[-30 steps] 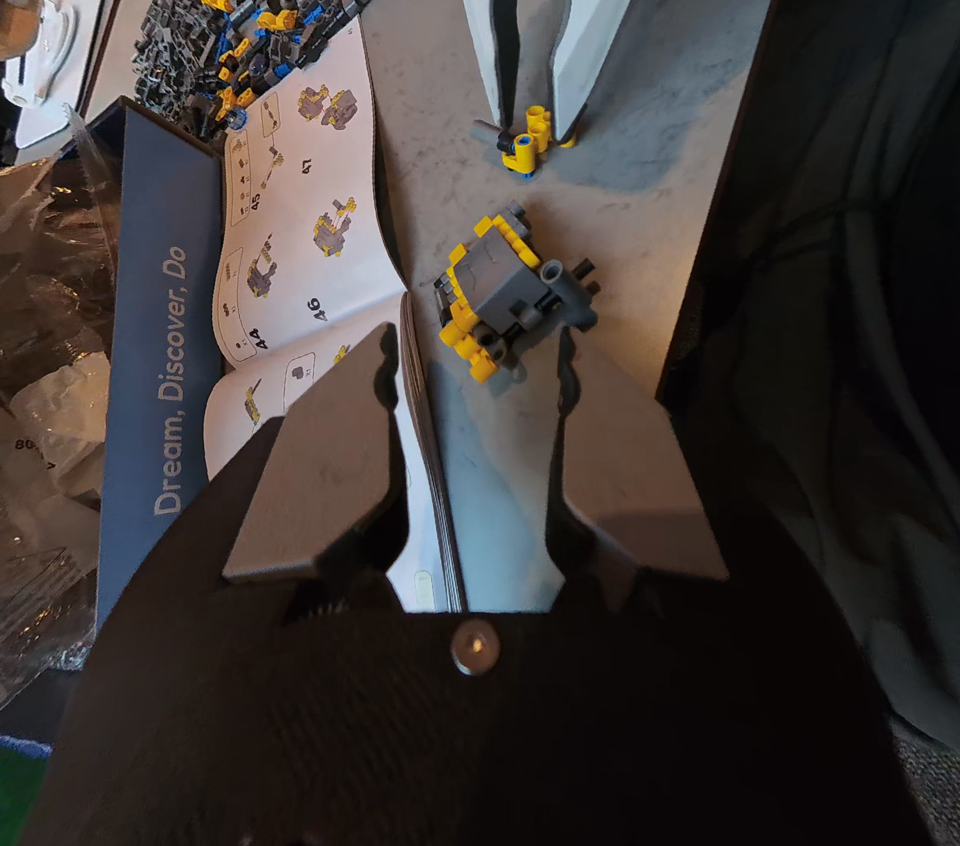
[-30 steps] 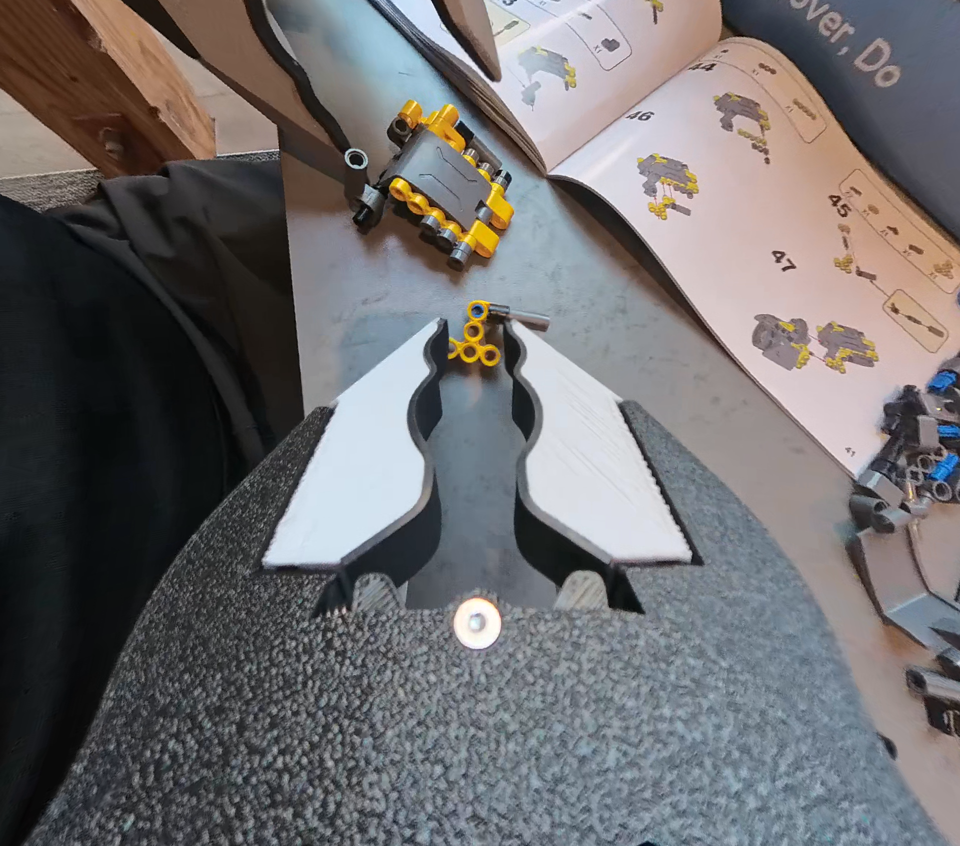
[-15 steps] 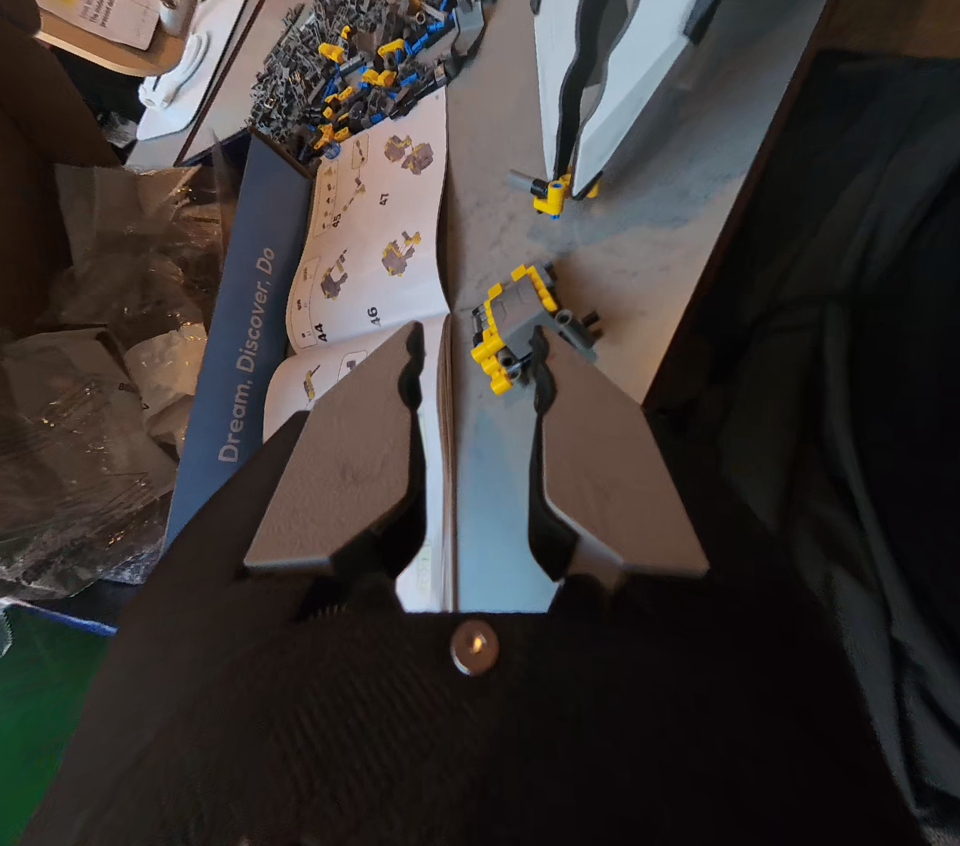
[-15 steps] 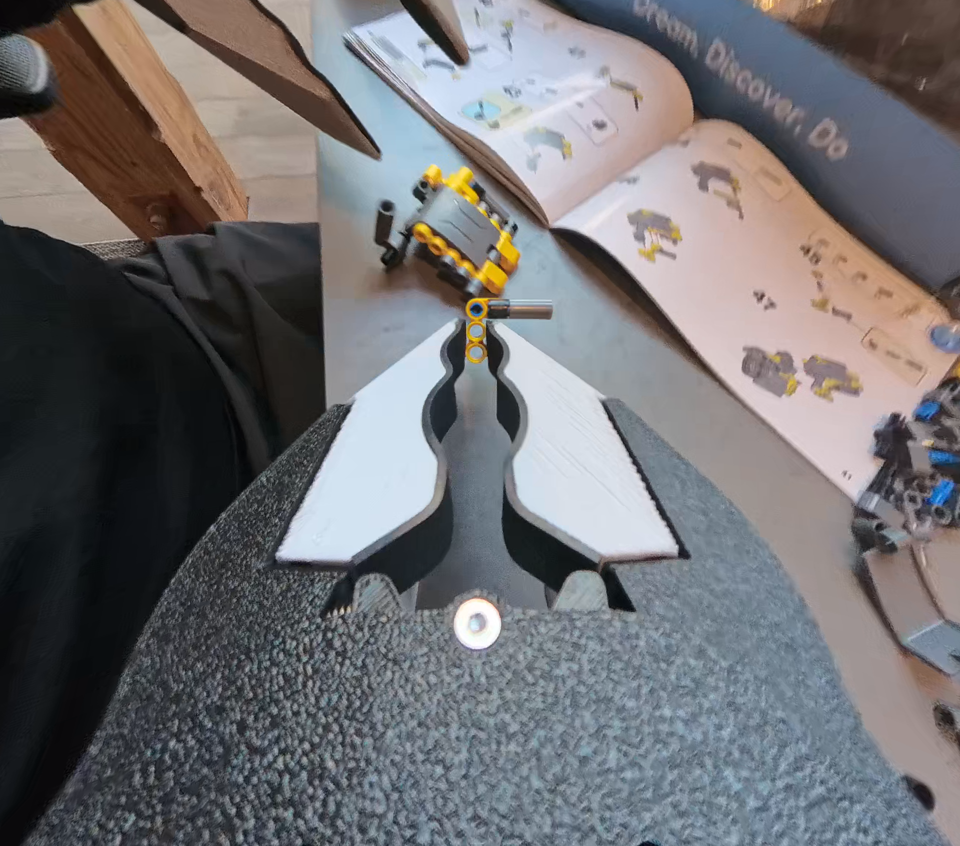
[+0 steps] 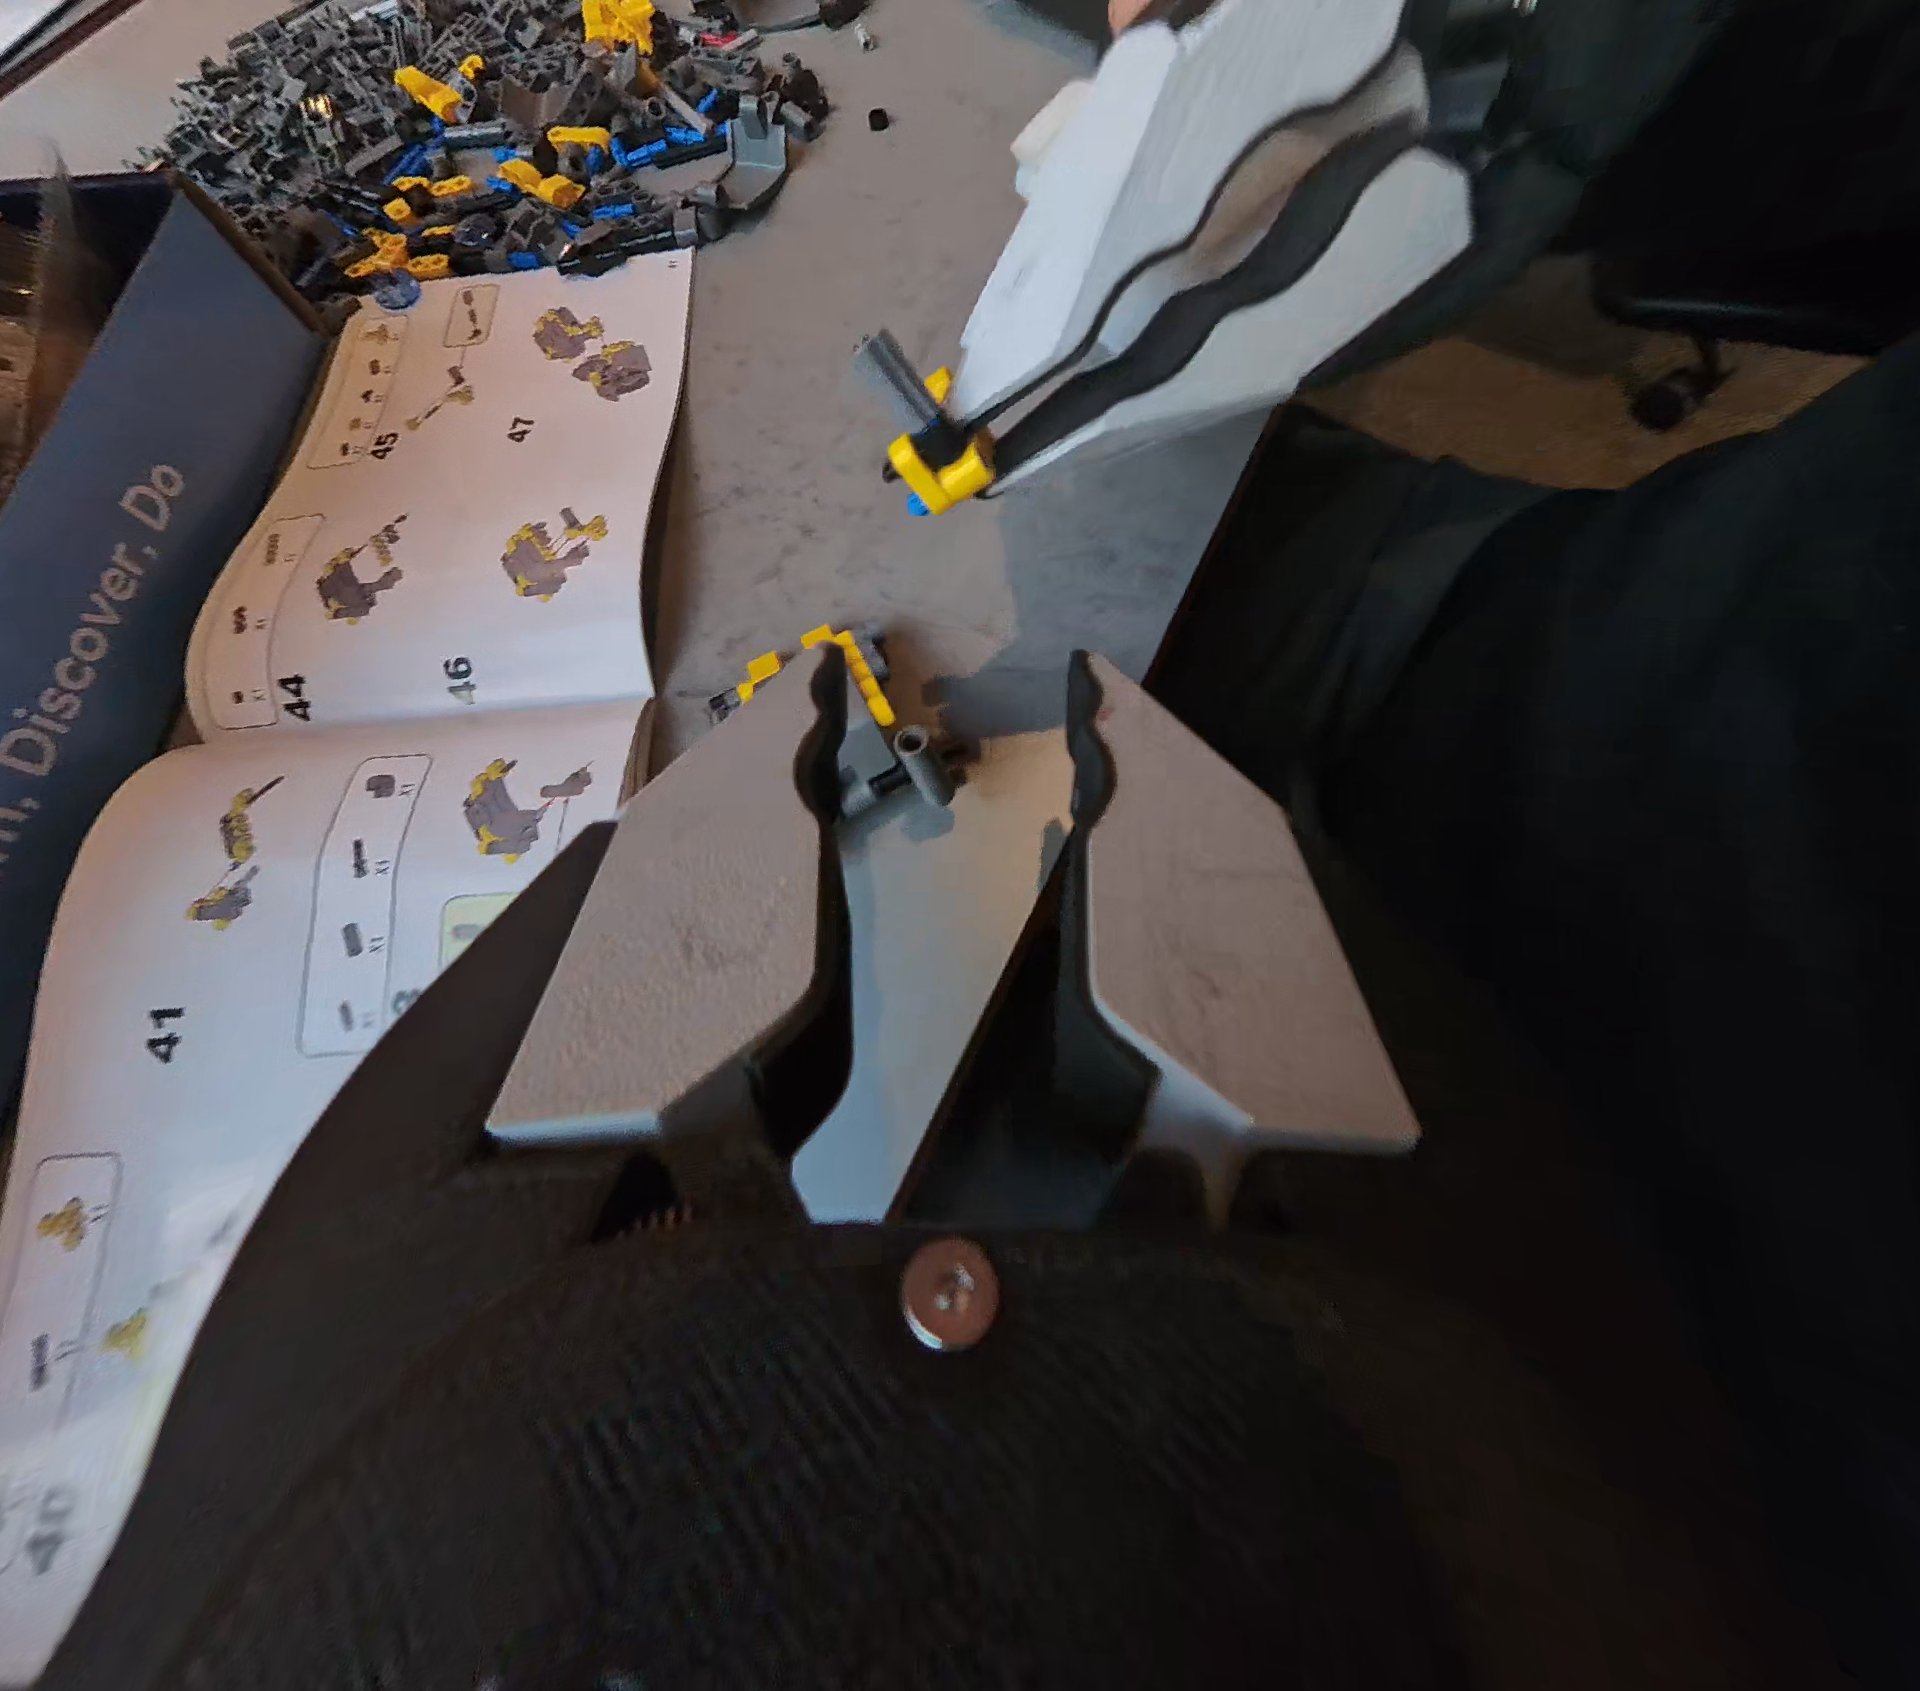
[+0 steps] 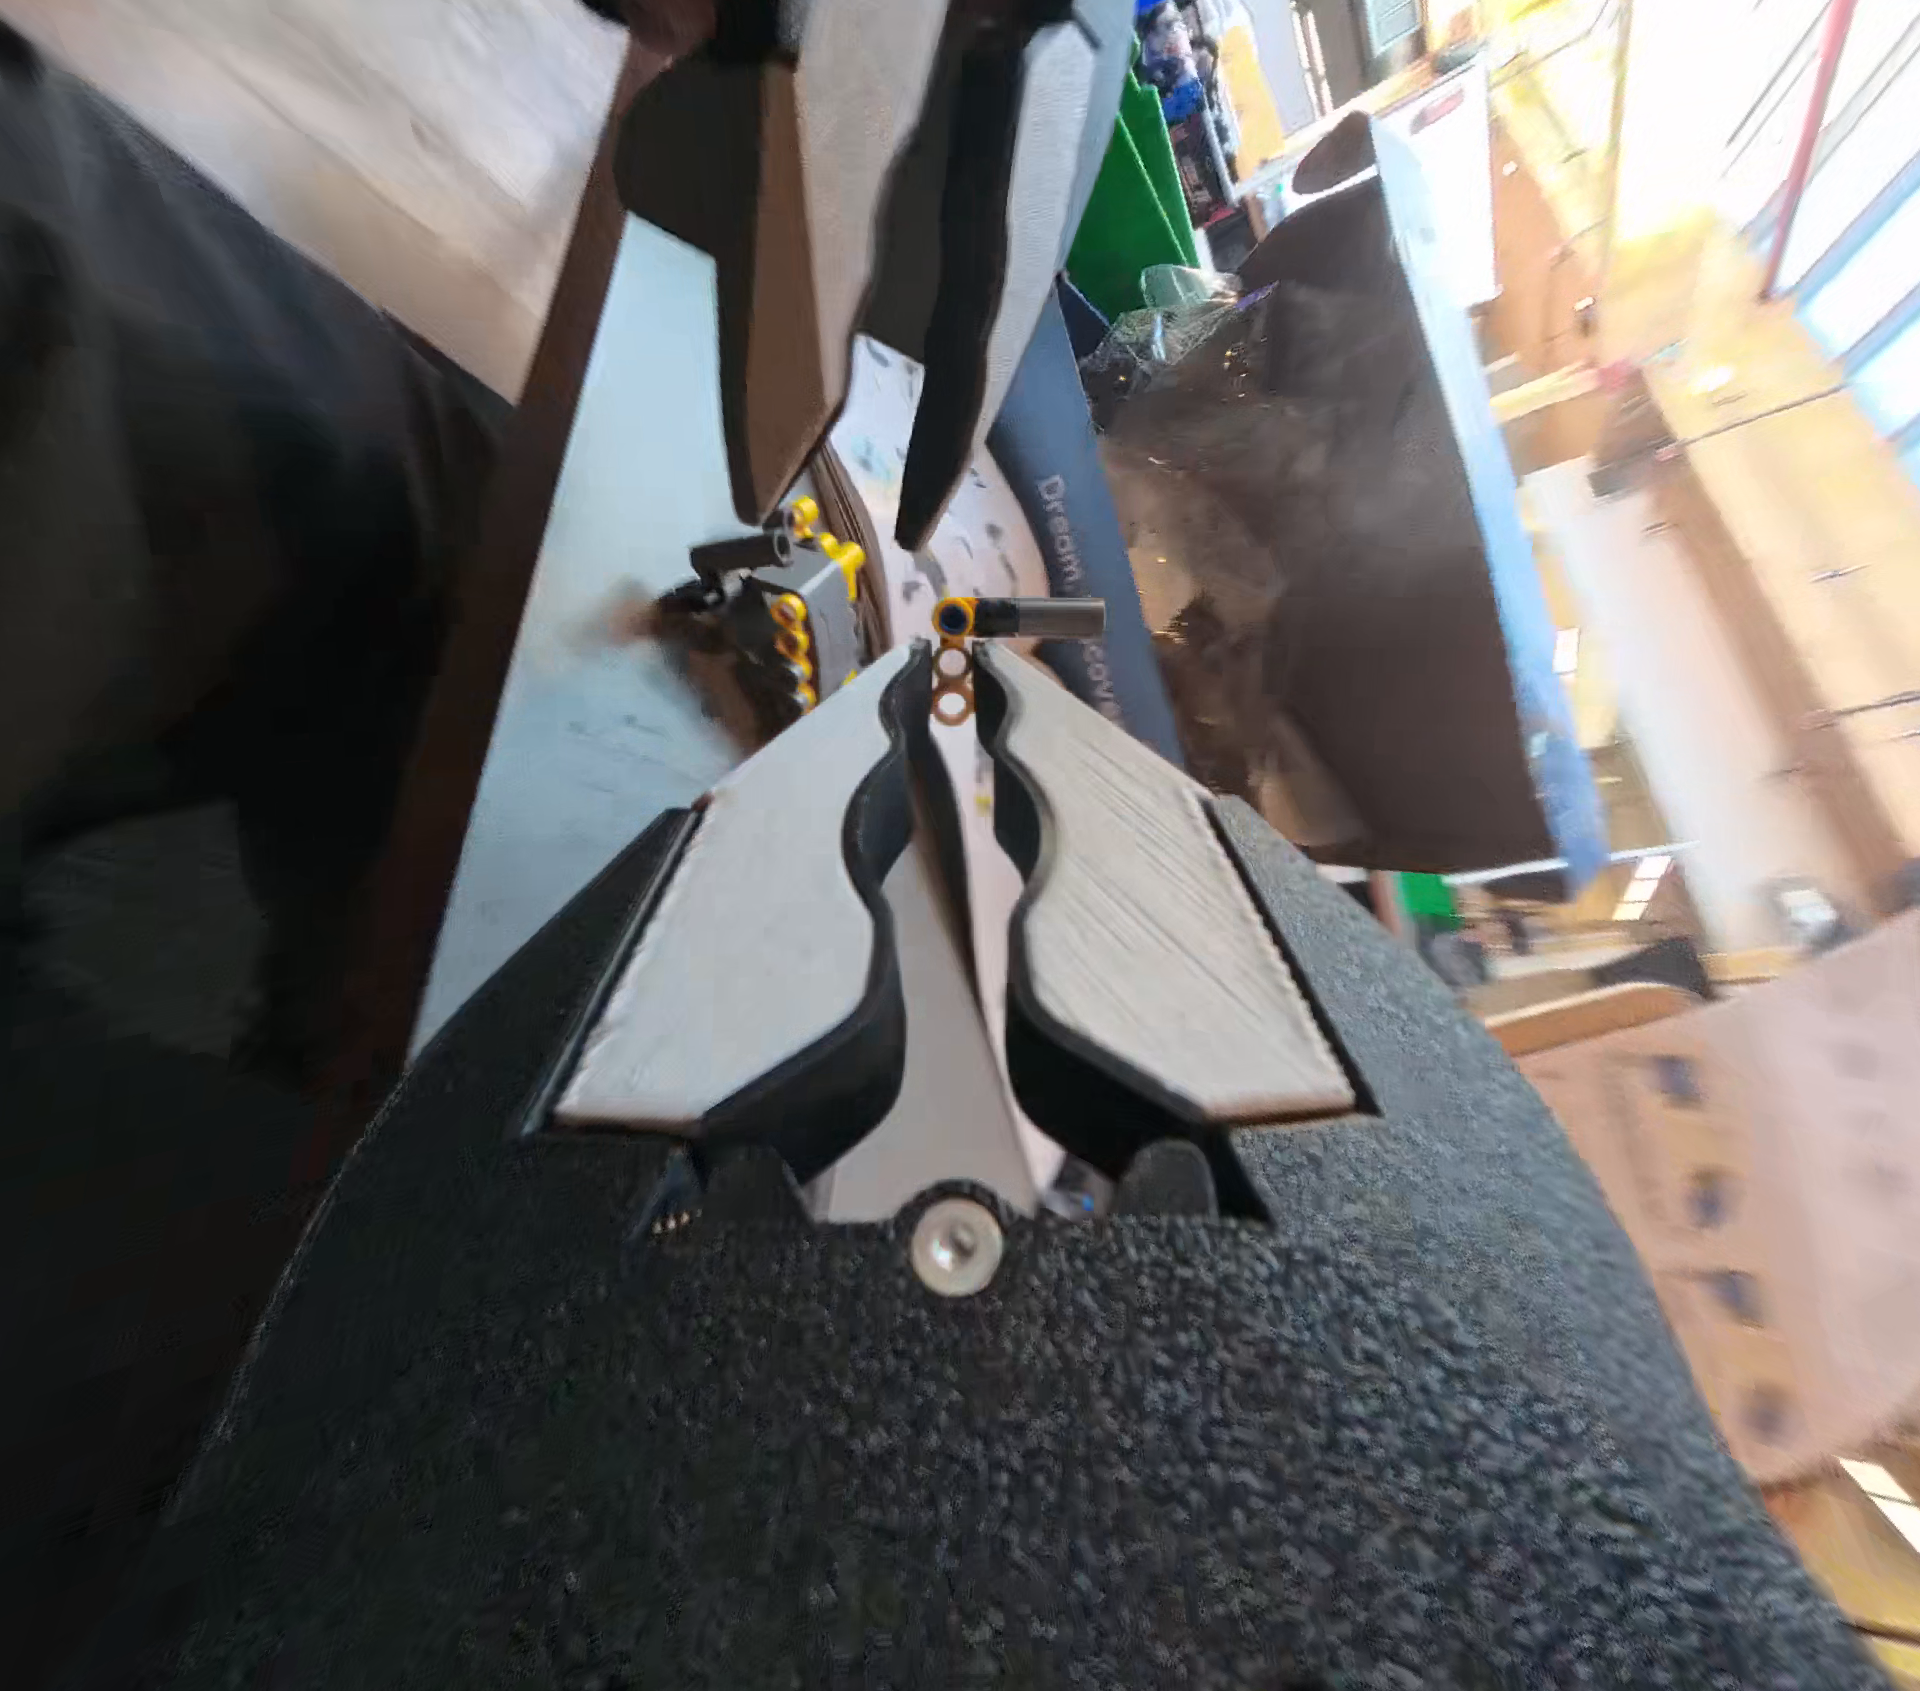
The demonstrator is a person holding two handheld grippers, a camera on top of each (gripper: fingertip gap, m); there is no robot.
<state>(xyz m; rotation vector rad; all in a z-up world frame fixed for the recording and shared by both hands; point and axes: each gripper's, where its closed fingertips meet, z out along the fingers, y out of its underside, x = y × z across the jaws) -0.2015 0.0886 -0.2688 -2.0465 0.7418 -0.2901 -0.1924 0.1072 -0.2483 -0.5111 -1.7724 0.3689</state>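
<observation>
My left gripper (image 5: pixel 951 677) is open, low over the grey table (image 5: pixel 831 415). Its jaws stand either side of the grey end of a small yellow-and-grey brick assembly (image 5: pixel 891 768) that lies on the table; the left finger hides part of it. My right gripper (image 6: pixel 951 656) is shut on a small yellow connector (image 6: pixel 951 691) with a grey pin (image 6: pixel 1039 618) sticking out sideways, held above the table. The right gripper (image 5: pixel 1195 270) also shows in the left wrist view, with the connector (image 5: pixel 940 465) at its tips. The assembly (image 6: pixel 784 602) and the left gripper (image 6: pixel 831 524) show in the right wrist view.
An open instruction booklet (image 5: pixel 447 561) lies left of the assembly, against a dark blue box (image 5: pixel 94 519). A big pile of loose grey, yellow and blue parts (image 5: pixel 488 124) fills the far table. The table edge (image 5: pixel 1195 602) runs just right of the assembly, dark cloth beyond. Both grippers' tips are close together, under 4 cm apart.
My right gripper closed on the yellow connector, lifted it off the table and tilted. My left gripper came down and forward until its jaws stand around the assembly's grey end.
</observation>
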